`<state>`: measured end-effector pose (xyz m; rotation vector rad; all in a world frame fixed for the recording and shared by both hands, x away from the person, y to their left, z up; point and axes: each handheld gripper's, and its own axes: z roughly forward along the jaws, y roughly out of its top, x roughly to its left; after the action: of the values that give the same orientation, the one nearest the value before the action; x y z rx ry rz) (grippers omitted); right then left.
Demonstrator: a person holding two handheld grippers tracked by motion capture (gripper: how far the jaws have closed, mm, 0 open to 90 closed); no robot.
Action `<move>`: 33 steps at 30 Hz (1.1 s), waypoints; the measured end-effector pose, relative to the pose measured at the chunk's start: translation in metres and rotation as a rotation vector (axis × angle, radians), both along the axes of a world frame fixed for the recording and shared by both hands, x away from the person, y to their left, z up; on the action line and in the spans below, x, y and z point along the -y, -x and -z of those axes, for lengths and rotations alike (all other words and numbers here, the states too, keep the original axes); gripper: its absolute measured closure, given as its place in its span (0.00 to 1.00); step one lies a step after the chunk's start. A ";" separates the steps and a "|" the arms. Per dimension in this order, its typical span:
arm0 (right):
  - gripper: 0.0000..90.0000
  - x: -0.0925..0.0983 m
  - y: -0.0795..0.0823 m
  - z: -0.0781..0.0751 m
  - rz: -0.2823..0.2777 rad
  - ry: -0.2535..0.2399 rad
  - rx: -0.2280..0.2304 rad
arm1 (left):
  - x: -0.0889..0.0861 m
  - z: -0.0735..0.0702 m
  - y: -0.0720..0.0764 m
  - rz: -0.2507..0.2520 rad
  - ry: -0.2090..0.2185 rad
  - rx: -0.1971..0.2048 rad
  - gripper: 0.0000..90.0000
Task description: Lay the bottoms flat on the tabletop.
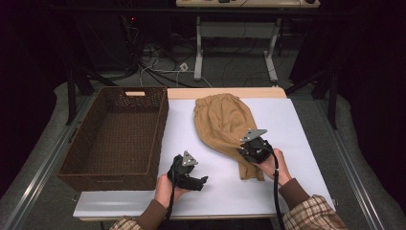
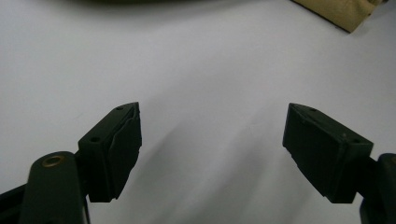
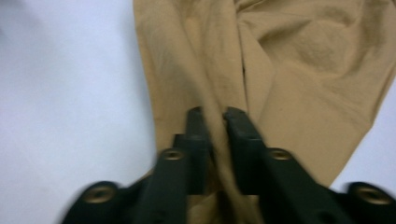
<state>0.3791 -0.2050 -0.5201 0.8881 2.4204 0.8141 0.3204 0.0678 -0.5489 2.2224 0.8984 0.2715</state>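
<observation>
Right tongs [image 3: 215, 112] pinching a fold of tan garment [image 1: 222, 122] on white worktop [image 1: 287, 143], left tongs [image 2: 210, 140] spread wide above bare worktop, wicker basket [image 1: 117, 136] at left

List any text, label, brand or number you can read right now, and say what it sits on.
None: no readable text in any view.
Tan garment: plain cloth, no tag or print showing.
Wicker basket: pale patch at its far rim handle, no lettering legible.
Left gripper and right gripper: black fingers with no markings.
Background table items: too small to read.
</observation>
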 end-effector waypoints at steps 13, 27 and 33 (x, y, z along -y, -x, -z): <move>0.99 0.060 0.008 -0.023 0.177 -0.191 0.026 | -0.001 -0.002 0.001 0.007 0.008 0.012 0.20; 0.67 0.080 -0.010 0.010 0.249 -0.033 -0.110 | 0.000 -0.003 0.002 0.008 0.013 0.026 0.17; 0.42 0.062 -0.005 -0.004 0.170 -0.048 -0.062 | 0.000 -0.004 0.002 0.008 0.015 0.028 0.17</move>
<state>0.3843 -0.2668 -0.5165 1.1360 2.3466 0.7943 0.3182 0.0676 -0.5452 2.2022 0.8739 0.2904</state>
